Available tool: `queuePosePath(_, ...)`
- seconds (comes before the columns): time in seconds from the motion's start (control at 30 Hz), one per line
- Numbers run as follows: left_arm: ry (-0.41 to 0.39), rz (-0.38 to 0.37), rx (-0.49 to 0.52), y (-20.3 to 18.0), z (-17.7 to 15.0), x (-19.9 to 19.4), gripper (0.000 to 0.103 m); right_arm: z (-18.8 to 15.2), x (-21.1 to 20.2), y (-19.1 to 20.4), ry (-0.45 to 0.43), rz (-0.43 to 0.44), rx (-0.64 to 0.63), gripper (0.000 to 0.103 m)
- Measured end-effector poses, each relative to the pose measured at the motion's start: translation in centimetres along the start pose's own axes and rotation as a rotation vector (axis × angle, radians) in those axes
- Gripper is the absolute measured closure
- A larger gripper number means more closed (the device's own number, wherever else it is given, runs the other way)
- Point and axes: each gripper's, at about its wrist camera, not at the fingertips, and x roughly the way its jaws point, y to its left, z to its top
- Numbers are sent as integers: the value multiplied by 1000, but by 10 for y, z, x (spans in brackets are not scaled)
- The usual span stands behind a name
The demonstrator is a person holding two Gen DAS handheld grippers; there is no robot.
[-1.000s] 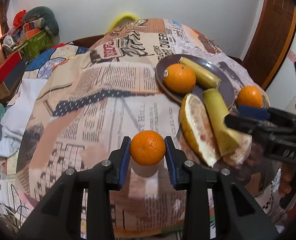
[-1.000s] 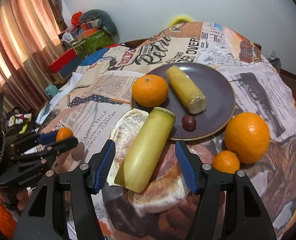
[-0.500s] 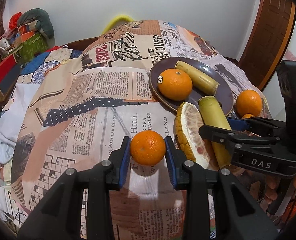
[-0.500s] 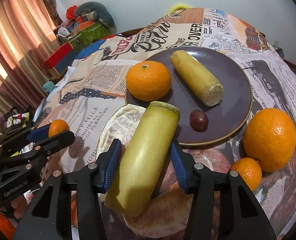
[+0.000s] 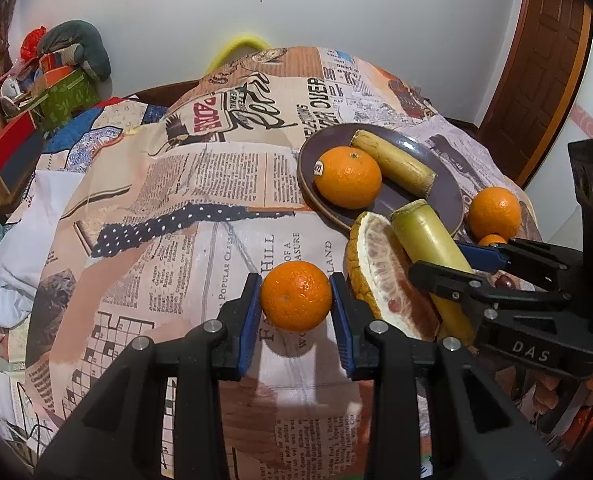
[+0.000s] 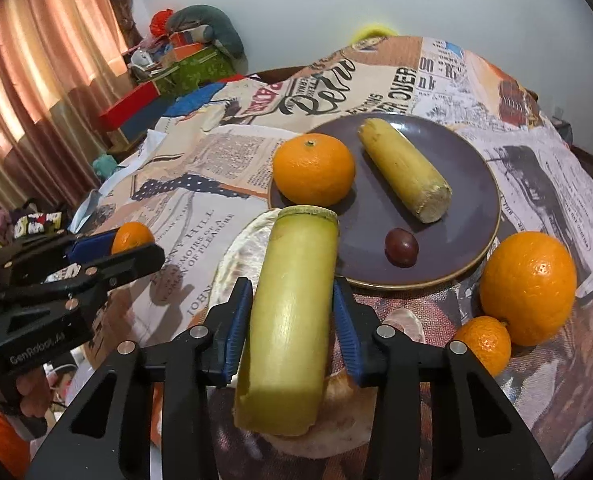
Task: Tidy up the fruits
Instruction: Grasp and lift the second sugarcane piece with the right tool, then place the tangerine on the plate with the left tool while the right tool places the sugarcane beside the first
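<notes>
The left claw (image 5: 296,300) clamps a small round orange mandarin (image 5: 295,295), left of the dark purple round plate (image 6: 456,248). The right claw (image 6: 292,320) grips a yellow-green sugarcane segment (image 6: 288,320) at the plate's near rim.

Both views are evenly and softly lit from indoor light, with warm daylight glowing through the curtains (image 6: 36,80) at left. Fruit casts short, soft shadows on the cloth. Focus is sharp centrally; strong fisheye bending curves the edges, and dark vignetting fills the corners.
</notes>
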Motion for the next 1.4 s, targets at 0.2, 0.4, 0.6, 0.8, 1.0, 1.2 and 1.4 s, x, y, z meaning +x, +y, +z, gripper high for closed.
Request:
queuePosePath(0.2, -19, 4, 6, -4, 5, -9, 70, 2, -15, -6, -40, 16, 23, 67)
queuePosePath(0.4, -39, -4, 1, -8, 15, -15, 70, 4, -35, -16, -93, 8, 51, 69)
queuePosePath(0.6, -64, -3, 21, -18, 29, -18, 70, 10, -56, -26, -147, -6, 71, 69)
queuePosePath(0.8, -90, -15, 43, -29, 44, -17, 70, 21, -74, -37, -205, -37, 71, 69)
queuePosePath(1.0, -108, -31, 63, -41, 62, -11, 70, 33, -86, -50, -247, -77, 64, 69)
queuePosePath(1.2, -117, -36, 89, -53, 79, 2, 70, 43, -87, -63, -263, -113, 48, 69)
queuePosePath(1.4, -118, -38, 94, -58, 94, 21, 70, 50, -77, -74, -251, -136, 36, 69)
